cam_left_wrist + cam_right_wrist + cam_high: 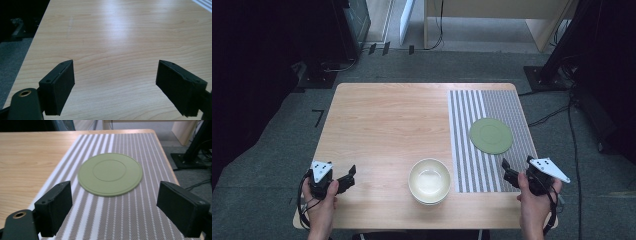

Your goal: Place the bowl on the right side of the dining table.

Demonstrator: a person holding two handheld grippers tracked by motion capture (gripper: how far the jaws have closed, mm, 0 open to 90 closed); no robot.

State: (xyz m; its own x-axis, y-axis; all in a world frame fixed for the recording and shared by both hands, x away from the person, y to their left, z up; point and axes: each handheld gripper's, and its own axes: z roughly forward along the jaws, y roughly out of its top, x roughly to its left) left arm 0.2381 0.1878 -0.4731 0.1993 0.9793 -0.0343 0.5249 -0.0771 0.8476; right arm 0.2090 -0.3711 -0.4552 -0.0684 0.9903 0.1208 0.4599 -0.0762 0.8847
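Note:
A cream bowl (pixel 429 180) stands near the front edge of the wooden table (pixel 387 125), on bare wood. A flat green plate (pixel 491 135) (pixel 110 174) lies on a grey-and-white striped mat (pixel 489 135) (pixel 117 215) at the table's right. My left gripper (pixel 349 175) (pixel 115 87) hovers at the front left corner, held in a hand, jaws open over bare wood. My right gripper (pixel 507 169) (pixel 113 207) hangs over the mat's near edge, open, with the plate lying ahead of its jaws.
Beyond the table are a grey floor, cables (pixel 557 112), a dark stand base (pixel 542 75) at the right and a pale desk's legs (pixel 542 30) at the back. The table's left edge (pixel 32 50) runs close to my left gripper.

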